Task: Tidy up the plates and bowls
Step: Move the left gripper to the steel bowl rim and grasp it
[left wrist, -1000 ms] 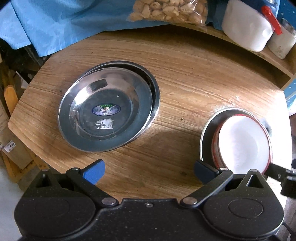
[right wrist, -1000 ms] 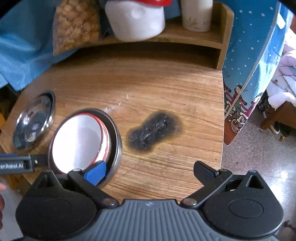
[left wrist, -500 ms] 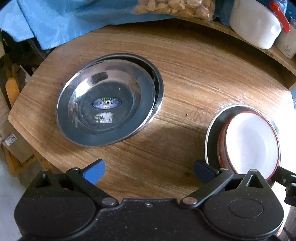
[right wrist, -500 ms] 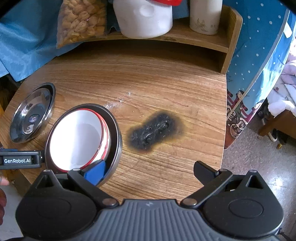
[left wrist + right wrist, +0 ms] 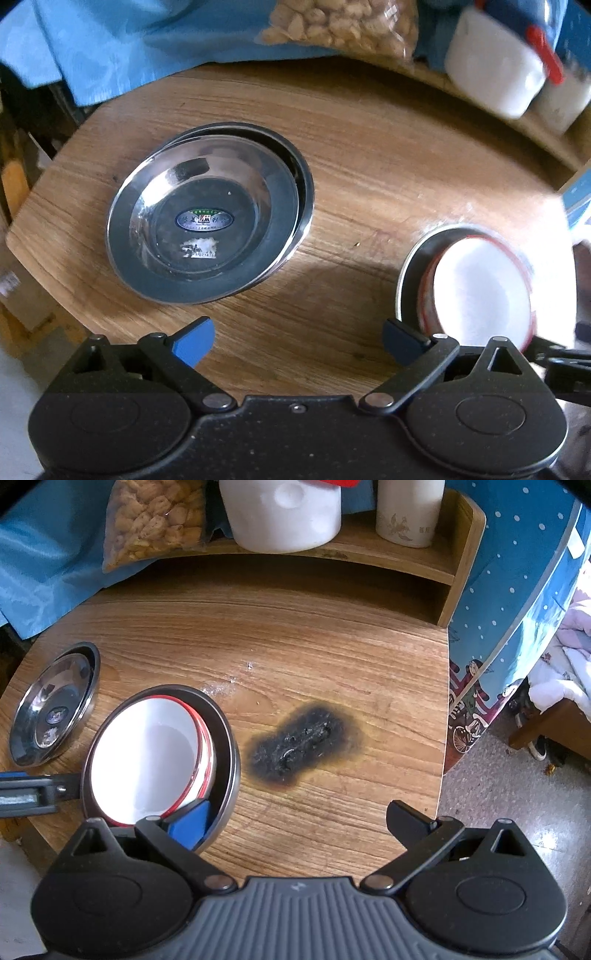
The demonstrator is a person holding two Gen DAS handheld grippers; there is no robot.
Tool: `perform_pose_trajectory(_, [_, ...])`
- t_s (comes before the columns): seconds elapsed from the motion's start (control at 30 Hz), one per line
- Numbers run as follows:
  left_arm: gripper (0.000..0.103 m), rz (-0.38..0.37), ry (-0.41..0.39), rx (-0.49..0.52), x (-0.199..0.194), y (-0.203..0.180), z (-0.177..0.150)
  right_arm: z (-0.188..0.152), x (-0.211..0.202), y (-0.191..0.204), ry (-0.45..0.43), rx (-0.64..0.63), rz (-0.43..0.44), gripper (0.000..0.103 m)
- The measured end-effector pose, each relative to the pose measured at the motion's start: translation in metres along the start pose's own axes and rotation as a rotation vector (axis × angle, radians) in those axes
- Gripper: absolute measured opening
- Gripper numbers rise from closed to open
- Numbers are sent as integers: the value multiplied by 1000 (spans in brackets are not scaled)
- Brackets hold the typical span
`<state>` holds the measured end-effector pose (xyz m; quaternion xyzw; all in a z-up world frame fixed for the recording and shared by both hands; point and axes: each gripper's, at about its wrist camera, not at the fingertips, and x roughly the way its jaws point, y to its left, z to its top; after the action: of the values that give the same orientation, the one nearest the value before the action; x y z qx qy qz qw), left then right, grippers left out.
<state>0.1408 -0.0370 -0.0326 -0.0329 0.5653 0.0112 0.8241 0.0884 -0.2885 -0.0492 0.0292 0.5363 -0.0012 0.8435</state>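
Observation:
Stacked steel plates with a sticker in the middle lie on the left of the wooden table; they also show in the right wrist view. White red-rimmed bowls sit stacked inside a steel plate on the right, also seen in the right wrist view. My left gripper is open and empty above the table's near edge, between the two stacks. My right gripper is open and empty; its left fingertip hovers over the bowl stack's near rim.
A burn mark is on the table right of the bowls. A shelf at the back holds a white jug and a cup. A snack bag and blue cloth lie behind.
Both grippers have drawn back slightly toward the near edge and stay open. The plates and bowls have not moved.

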Motion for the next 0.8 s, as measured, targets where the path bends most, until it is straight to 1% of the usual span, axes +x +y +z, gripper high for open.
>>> perform_pose_trajectory(0.07, [102, -69, -20, -35, -9, 9, -1, 0, 0, -1, 3, 9, 3, 103])
perform_pose_trajectory(0.13, [102, -126, -42, -55, -17, 14, -1, 0, 0, -1, 5, 16, 2, 103])
perform_pose_trajectory(0.2, [102, -151, -48, -39, -17, 12, 0, 0, 1, -2, 5, 24, 2, 103])
perform_pose_trajectory(0.37, [101, -81, 2, 54, 3, -8, 0, 0, 1, 0, 6, 20, -7, 103])
perform_pose_trajectory(0.43, [101, -94, 4, 70, 6, -12, 0, 0, 0, 2, 0, 14, -15, 103])
perform_pose_trajectory(0.53, [96, -90, 18, 87, 11, -17, 0, -1, 1, 2, -10, 12, -24, 103])
perform_pose_trajectory(0.57, [94, -95, 26, 85, 13, -17, 0, -1, 1, 3, -14, 6, -27, 103])
perform_pose_trajectory(0.63, [94, -90, 40, 75, 17, -16, 0, -1, 0, 5, -32, -19, -42, 103])
perform_pose_trajectory(0.73, [90, -95, 42, 73, 19, -16, -2, -1, -3, 9, -55, -55, -65, 102])
perform_pose_trajectory(0.8, [85, -98, 39, 82, 19, -18, -2, -1, -4, 11, -64, -69, -75, 102])
